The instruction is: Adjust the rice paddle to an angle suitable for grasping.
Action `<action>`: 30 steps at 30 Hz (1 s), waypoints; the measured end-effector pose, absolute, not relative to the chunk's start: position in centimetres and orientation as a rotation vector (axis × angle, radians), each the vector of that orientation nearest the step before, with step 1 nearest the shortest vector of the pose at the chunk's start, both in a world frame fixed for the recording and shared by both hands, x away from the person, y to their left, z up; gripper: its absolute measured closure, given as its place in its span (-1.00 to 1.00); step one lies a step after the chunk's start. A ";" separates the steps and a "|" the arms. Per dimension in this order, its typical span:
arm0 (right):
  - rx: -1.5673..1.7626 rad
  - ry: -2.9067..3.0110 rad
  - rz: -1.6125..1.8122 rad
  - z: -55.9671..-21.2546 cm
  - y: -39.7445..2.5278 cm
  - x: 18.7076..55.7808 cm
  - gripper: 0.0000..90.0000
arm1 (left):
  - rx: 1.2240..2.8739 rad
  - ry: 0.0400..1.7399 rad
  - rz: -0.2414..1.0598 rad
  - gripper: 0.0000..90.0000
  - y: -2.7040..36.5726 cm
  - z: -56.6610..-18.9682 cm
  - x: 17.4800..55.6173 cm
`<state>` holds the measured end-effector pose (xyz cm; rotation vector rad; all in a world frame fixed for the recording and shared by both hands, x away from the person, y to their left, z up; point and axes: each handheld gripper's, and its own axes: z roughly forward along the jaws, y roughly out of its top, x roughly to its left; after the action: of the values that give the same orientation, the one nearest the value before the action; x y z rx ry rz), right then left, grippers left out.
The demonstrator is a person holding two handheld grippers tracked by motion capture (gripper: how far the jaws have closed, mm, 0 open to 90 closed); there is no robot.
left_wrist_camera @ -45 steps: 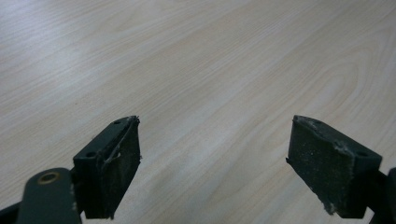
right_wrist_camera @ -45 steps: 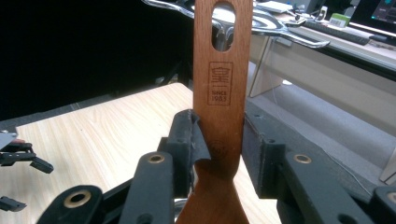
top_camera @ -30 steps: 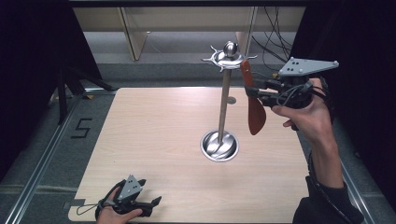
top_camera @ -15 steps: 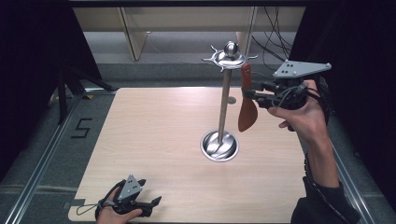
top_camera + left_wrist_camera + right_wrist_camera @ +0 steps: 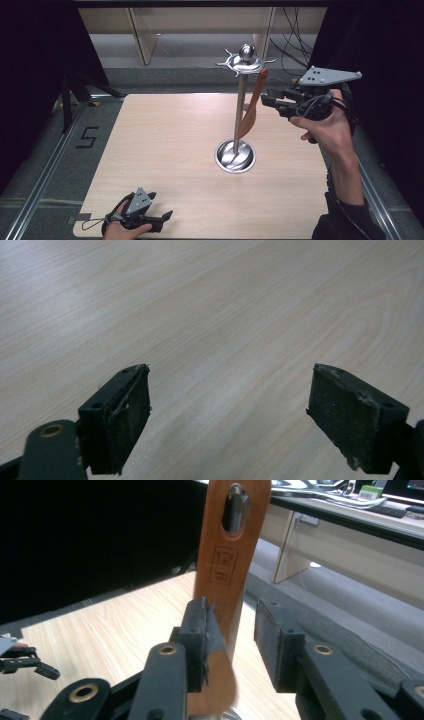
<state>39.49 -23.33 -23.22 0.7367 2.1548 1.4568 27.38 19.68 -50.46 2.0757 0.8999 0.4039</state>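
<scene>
Swung in against the stand (image 5: 240,107), the spatula (image 5: 251,107) now hangs upright from its hook between the right gripper's (image 5: 268,98) parted jaws, while the left gripper (image 5: 162,217) sits wide open, far off.

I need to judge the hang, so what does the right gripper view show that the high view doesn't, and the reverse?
Right gripper view alone: the slot in the wooden spatula's handle with a metal hook of the stand through it, a stamped mark below, and the right claw open, one pad against the handle, the other apart.

High view alone: the whole metal stand with its round base on the table, the spatula's blade hanging beside the pole, and the left claw low at the near edge.

Both: the spatula hanging from the stand, the right claw at it.
</scene>
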 end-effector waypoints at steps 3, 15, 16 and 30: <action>0.748 2.140 1.457 -23.3 -23.9 38.6 0.37 | 2.108 0.843 0.443 -0.64 19.9 -50.4 27.7; 0.799 2.080 1.535 -25.7 -24.9 37.3 0.03 | 2.066 0.920 0.412 -0.64 19.7 -50.5 27.4; 0.793 2.078 1.533 -26.5 -25.1 37.4 0.00 | 2.062 0.913 0.420 -0.64 19.7 -50.5 27.4; 0.921 2.153 1.435 -31.6 -27.4 37.3 -0.09 | 2.100 0.866 0.436 -0.64 20.0 -50.3 27.6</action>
<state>37.27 -27.43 -31.57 0.9212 2.1529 1.4350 27.59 19.99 -50.26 2.1001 0.8661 0.4356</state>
